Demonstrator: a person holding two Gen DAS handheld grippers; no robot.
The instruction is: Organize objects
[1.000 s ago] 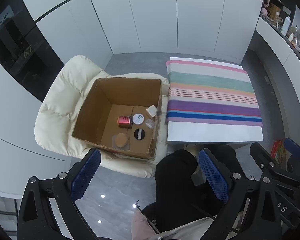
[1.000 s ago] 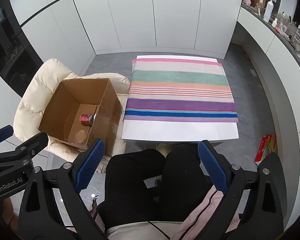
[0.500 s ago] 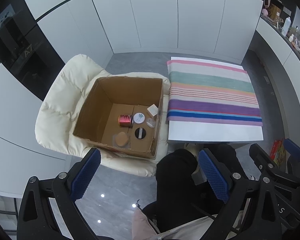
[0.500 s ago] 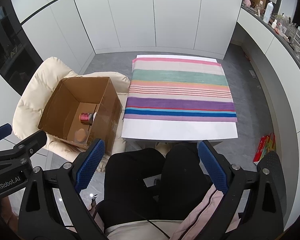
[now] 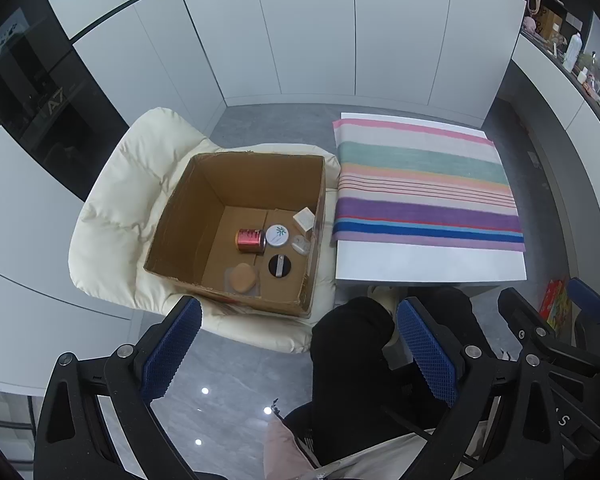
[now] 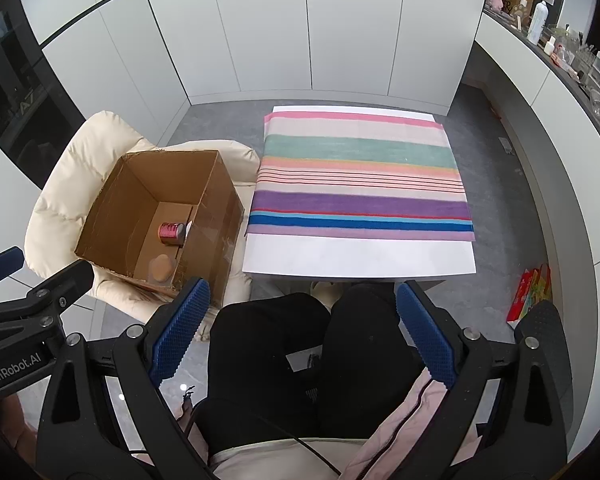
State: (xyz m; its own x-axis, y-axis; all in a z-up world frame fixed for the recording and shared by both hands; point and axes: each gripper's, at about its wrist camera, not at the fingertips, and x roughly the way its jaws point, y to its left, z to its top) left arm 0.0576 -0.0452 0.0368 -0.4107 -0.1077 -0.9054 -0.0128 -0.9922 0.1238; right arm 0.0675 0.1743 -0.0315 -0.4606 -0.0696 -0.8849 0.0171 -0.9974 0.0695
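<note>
An open cardboard box (image 5: 204,188) (image 6: 120,204) rests on a cream padded chair (image 5: 112,204). Inside lie a red can (image 5: 250,240) (image 6: 170,231), a round white tin (image 5: 277,235), a small white cube (image 5: 305,218), a clear item (image 5: 301,245), a black disc (image 5: 279,266) and a tan oval sponge (image 5: 243,278) (image 6: 161,267). My left gripper (image 5: 298,344) hangs open high above the floor, near the box's front edge, holding nothing. My right gripper (image 6: 300,332) is open over the person's lap, empty.
A white table (image 6: 360,258) with a striped cloth (image 6: 360,176) stands right of the box. The person's black-trousered legs (image 6: 312,344) sit before it. White cabinets line the back; a cluttered counter (image 6: 560,48) runs along the right. A red packet (image 6: 530,296) lies on the floor.
Both views have drifted only slightly; the box and table sit a touch lower in frame. Nothing was grasped or released.
</note>
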